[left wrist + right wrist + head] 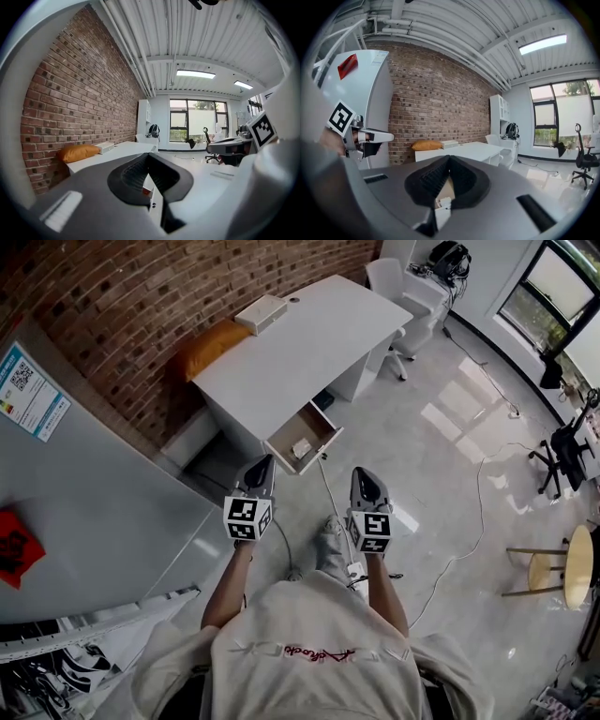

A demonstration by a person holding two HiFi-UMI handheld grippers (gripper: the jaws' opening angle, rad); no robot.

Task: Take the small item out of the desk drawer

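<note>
Nearest to you, both tools are closed and empty: the left grey hand-held gripper with the marker cube (263,465) has its ribbed black jaws meeting at the tip with nothing between them, and the right grey hand-held gripper (362,474) looks the same in its own view, tips together and holding nothing. They sit side by side, pointing almost level, well short of the desk. Between them and the furniture there is only glossy pale floor, with a thin white cable (327,491) running from near the drawer back toward your feet; watch your step there. To your left stands a tall grey metal cabinet (103,502), close enough to crowd the left arm as you go forward. Beyond the floor, the shallow wood-lined desk drawer (320,417) already stands pulled out from the white rectangular desk (309,334), so I judge the opening step done. The small pale item (301,447) lies inside the drawer, near its front end, untouched. What is left is everything that matters: close the distance, open one pair of jaws, reach in over the drawer wall, pinch the item and lift it clear. Farther off, an orange cushion (211,347) is wedged between the desk and the red brick wall (141,296), a flat white box (261,313) rests on the desktop, and a white chair (394,282) stands at the far end; none of these blocks the drawer.
</note>
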